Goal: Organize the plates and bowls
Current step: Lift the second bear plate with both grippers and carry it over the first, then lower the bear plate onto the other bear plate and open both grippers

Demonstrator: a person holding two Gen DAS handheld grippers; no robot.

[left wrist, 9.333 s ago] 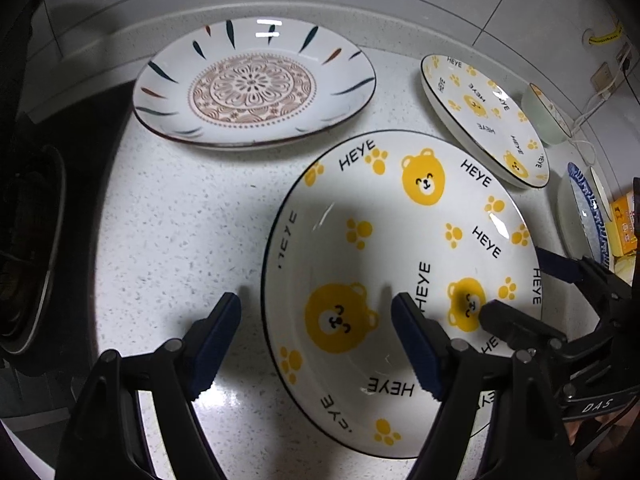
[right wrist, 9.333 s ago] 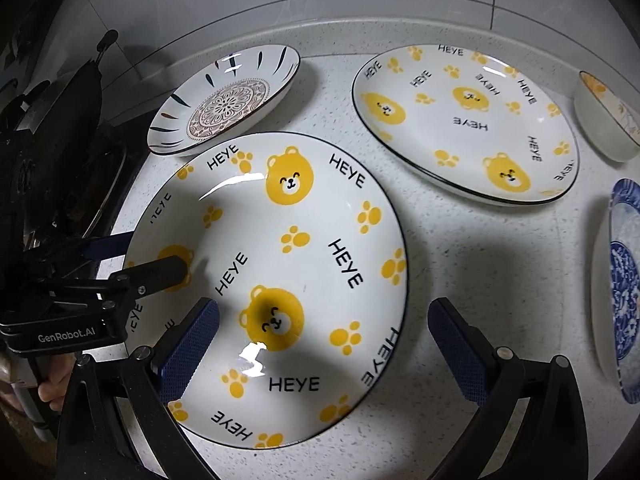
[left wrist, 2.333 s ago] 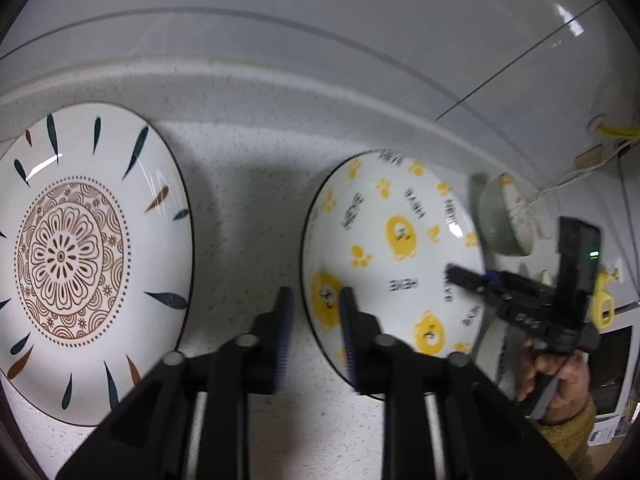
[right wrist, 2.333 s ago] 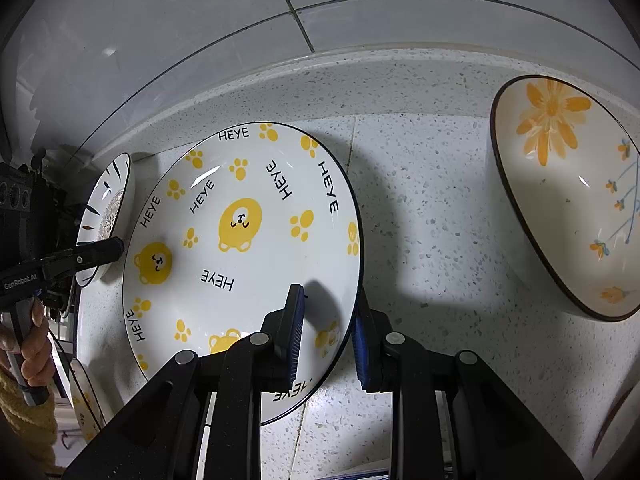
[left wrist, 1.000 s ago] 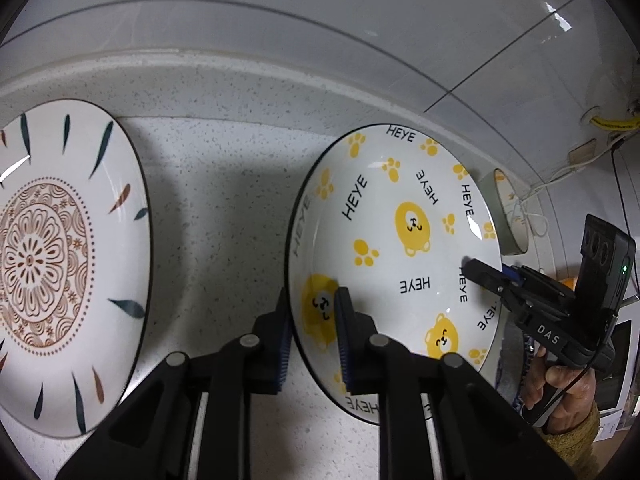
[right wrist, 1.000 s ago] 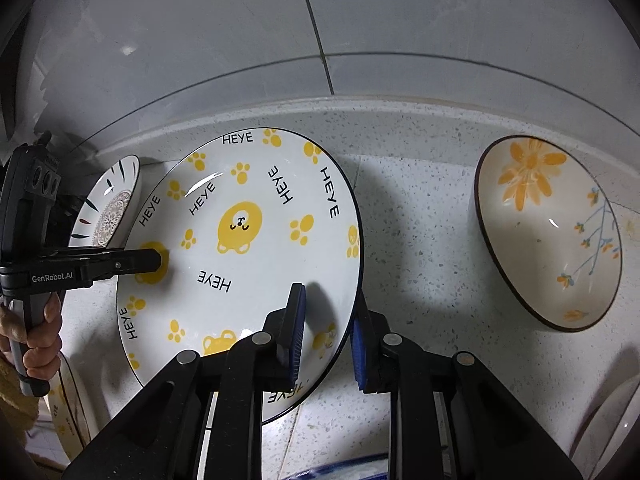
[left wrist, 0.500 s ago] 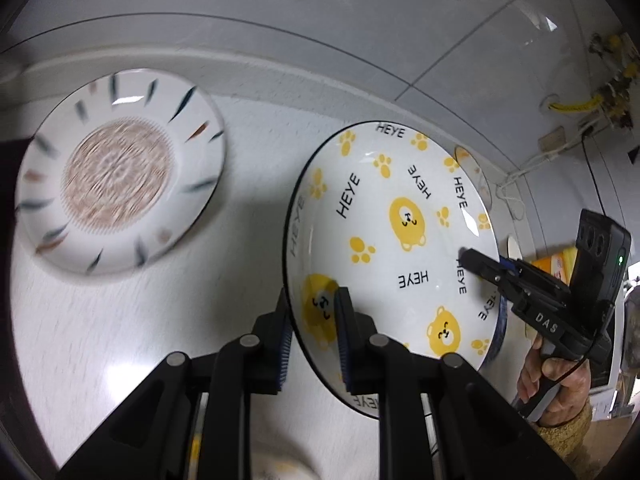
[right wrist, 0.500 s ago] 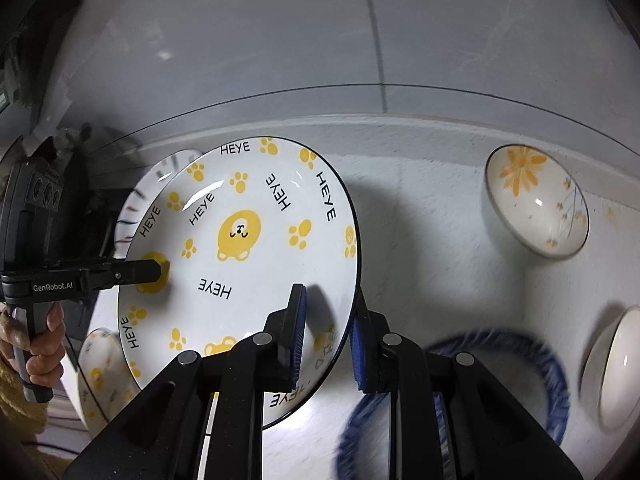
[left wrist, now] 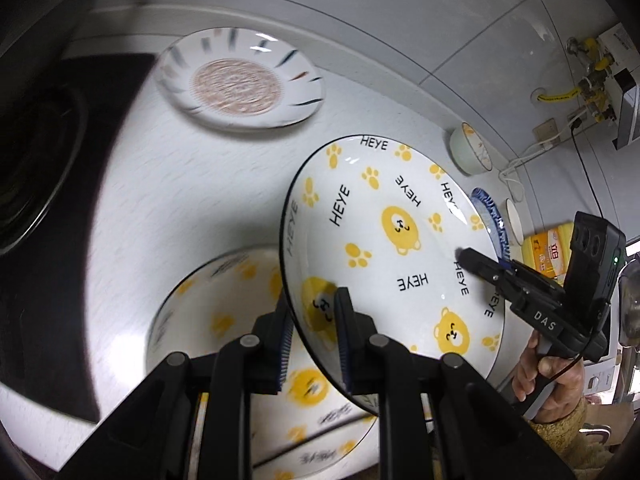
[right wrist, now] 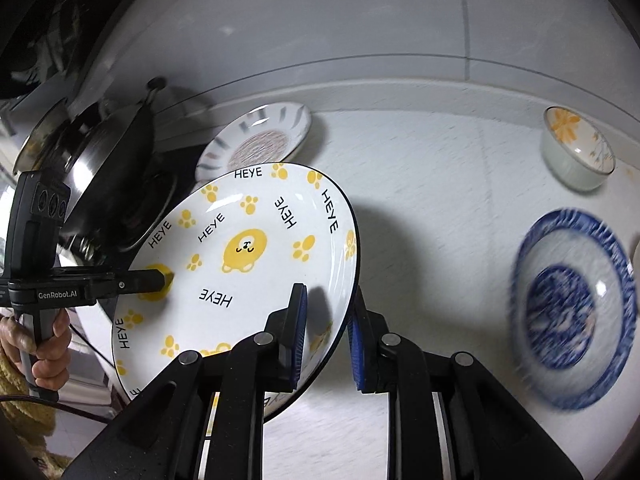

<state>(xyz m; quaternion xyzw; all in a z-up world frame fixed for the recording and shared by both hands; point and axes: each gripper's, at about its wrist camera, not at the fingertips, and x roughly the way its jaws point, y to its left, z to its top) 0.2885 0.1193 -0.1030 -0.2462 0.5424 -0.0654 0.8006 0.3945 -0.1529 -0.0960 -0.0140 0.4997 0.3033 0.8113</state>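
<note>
Plates are mid-sort. Both hand-held grippers have one bear-print plate (left wrist: 396,240) between them, lifted clear of the counter (left wrist: 180,184) and tilted: the left hand-held gripper (left wrist: 312,336) pinches its rim on one side, the right hand-held gripper (right wrist: 326,336) is clamped on the opposite edge, jaws narrow with only the rim between them. Directly beneath, in the left wrist view, lies a second bear-print plate (left wrist: 224,320) flat on the counter, blurred, and the carried one hangs just above it, so I'd judge the matching pair is about to be stacked.

Little else looks sorted yet. A brown-patterned plate (left wrist: 240,84) sits alone near the back wall beside the stove. A blue-and-white dish (right wrist: 572,320) lies apart to the right, and a small flower bowl (right wrist: 578,160) stands by itself further back. Those three, by my reckoning, are all left to gather once this plate is set down level on its twin.
</note>
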